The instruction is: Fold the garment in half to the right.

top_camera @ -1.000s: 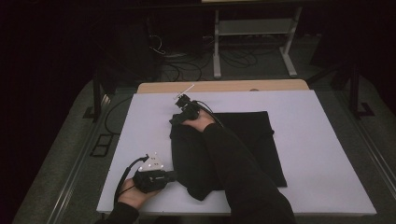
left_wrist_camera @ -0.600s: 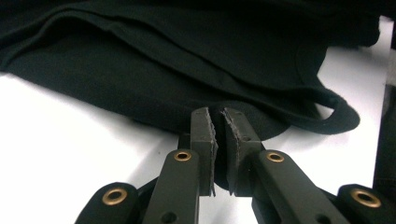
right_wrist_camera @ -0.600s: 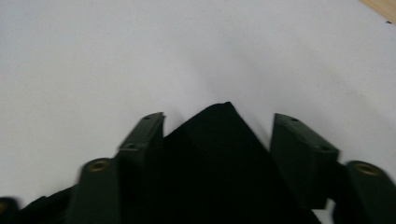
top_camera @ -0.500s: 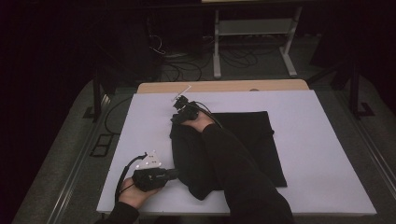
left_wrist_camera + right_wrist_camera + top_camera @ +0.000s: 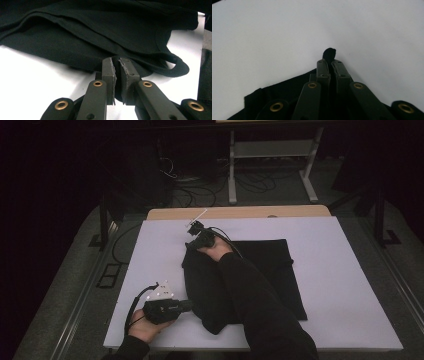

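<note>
High view: the black garment (image 5: 260, 270) lies on the white surface (image 5: 350, 285). Left gripper (image 5: 117, 65) pinches its near edge. Right gripper (image 5: 329, 61) clamps a bunched corner at its far edge.

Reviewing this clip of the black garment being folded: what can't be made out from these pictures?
- High view: the middle of the black garment is covered by the person's right sleeve.
- High view: the right gripper is too small to read its jaws.
- Left gripper view: the garment's top edge is cut off by the frame; the left gripper hides the hem it pinches.
- Right gripper view: the cloth behind the jaws is hidden.
</note>
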Demonstrator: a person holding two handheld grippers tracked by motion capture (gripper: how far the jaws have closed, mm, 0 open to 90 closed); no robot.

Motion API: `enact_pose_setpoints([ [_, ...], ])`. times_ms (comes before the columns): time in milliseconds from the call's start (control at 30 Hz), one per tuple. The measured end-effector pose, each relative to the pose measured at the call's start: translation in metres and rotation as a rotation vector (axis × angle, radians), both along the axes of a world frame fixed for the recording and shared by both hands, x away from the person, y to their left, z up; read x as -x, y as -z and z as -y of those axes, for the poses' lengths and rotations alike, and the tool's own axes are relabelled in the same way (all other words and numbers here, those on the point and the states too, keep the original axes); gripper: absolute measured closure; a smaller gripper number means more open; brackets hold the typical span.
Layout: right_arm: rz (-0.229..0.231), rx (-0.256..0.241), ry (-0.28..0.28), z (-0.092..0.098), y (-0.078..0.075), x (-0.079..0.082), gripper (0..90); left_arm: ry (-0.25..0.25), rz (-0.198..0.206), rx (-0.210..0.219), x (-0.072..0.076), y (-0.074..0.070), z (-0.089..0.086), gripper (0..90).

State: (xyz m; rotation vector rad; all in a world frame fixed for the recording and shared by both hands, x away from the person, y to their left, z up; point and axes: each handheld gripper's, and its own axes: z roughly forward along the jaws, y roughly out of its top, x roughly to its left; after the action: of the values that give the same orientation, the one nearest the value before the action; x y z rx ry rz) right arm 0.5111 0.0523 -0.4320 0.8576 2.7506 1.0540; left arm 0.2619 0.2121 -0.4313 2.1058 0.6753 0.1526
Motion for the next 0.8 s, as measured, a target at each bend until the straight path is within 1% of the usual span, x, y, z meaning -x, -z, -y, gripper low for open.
enact_pose_setpoints([
  [67,0.000,-0.006,-0.002,0.002,-0.004,0.002,84.1,0.001,0.004,0.007,0.000,-0.001,0.000,81.2],
  [167,0.015,-0.014,-0.009,0.006,-0.011,0.003,84.1,0.001,0.005,0.016,0.001,-0.003,0.001,81.2],
  [200,0.018,-0.019,-0.008,0.008,-0.013,0.004,84.1,0.009,0.007,0.011,0.001,-0.003,0.001,81.2],
  [300,0.030,-0.031,-0.006,0.013,-0.019,0.006,84.1,0.017,0.011,0.016,0.003,-0.005,0.002,81.2],
  [333,0.032,-0.041,-0.009,0.015,-0.021,0.006,84.1,0.018,0.011,0.019,0.004,-0.005,0.003,81.2],
  [467,0.039,-0.056,-0.008,0.020,-0.026,0.008,84.1,0.029,0.021,0.024,0.005,-0.007,0.006,81.2],
  [667,0.058,-0.066,-0.004,0.028,-0.034,0.012,84.1,0.033,0.030,0.029,0.008,-0.011,0.009,81.2],
  [800,0.064,-0.078,0.001,0.032,-0.041,0.013,84.1,0.033,0.040,0.047,0.008,-0.015,0.011,81.4],
])
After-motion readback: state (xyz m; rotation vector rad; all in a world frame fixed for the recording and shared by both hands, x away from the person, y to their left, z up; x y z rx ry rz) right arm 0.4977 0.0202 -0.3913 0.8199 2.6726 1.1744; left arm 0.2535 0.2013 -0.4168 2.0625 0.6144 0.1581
